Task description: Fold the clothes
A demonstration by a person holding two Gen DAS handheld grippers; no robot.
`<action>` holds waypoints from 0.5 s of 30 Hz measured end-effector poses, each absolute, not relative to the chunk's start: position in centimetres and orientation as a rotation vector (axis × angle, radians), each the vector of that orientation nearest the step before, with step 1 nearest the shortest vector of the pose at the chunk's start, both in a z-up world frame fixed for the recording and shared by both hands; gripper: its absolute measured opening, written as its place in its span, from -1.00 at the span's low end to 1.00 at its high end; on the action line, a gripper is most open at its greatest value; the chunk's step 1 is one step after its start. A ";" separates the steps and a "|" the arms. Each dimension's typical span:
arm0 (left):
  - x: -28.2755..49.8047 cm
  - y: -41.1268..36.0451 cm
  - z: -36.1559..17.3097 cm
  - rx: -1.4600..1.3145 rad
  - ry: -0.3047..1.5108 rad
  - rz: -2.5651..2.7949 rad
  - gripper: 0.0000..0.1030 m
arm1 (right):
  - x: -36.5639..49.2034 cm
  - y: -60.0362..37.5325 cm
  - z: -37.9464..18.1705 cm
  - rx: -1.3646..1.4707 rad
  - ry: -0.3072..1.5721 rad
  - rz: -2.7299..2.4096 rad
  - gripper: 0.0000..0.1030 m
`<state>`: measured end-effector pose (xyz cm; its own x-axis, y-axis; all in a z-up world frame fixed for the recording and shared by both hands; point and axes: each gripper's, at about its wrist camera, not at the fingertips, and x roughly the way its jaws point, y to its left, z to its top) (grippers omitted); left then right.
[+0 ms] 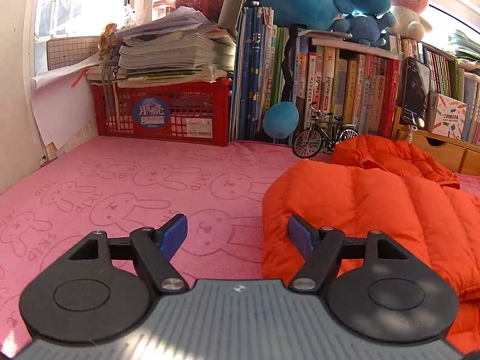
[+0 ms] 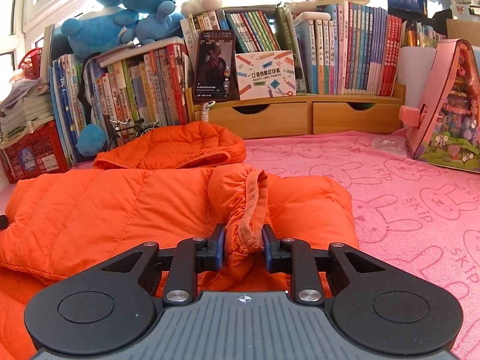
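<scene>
An orange puffer jacket (image 1: 375, 204) lies on the pink rabbit-print cloth (image 1: 135, 186), its hood toward the bookshelf. My left gripper (image 1: 238, 237) is open and empty, low over the cloth at the jacket's left edge, with its right pad touching the folded side. In the right wrist view the jacket (image 2: 120, 204) fills the left and middle. My right gripper (image 2: 243, 247) is shut on the sleeve cuff (image 2: 252, 207), which stands up between the blue pads over the jacket body.
A red crate (image 1: 162, 111) with stacked papers, rows of books (image 1: 345, 90), a toy bicycle (image 1: 325, 135) and plush toys stand along the back. A wooden drawer shelf (image 2: 300, 117), a phone (image 2: 214, 64) and a pink toy box (image 2: 447, 105) stand at the back right.
</scene>
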<state>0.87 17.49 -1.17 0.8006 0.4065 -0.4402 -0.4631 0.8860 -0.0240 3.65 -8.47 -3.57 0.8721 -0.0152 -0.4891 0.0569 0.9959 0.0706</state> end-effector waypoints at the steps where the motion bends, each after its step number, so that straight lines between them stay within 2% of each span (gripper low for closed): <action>1: 0.7 17.0 -0.7 -0.115 0.416 0.454 0.43 | 3.3 -8.3 -3.3 0.063 0.487 -0.059 -0.50; 6: 1.5 13.6 0.3 -0.015 0.367 0.360 0.43 | 3.0 -8.1 -3.3 0.042 0.493 -0.083 -0.50; 11: 4.3 12.4 -2.0 0.000 0.451 0.330 0.43 | 3.3 -8.3 -4.2 0.059 0.546 -0.080 -0.47; 15: 5.8 13.9 -4.1 -0.072 0.544 0.320 0.58 | 3.9 -7.9 -4.9 0.055 0.582 -0.070 -0.37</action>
<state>5.84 13.91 -4.06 0.8075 0.2803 -0.5190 -0.3181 0.9479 0.0170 3.92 -7.93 -4.93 0.8330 -0.0499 -0.5510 0.0812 0.9962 0.0325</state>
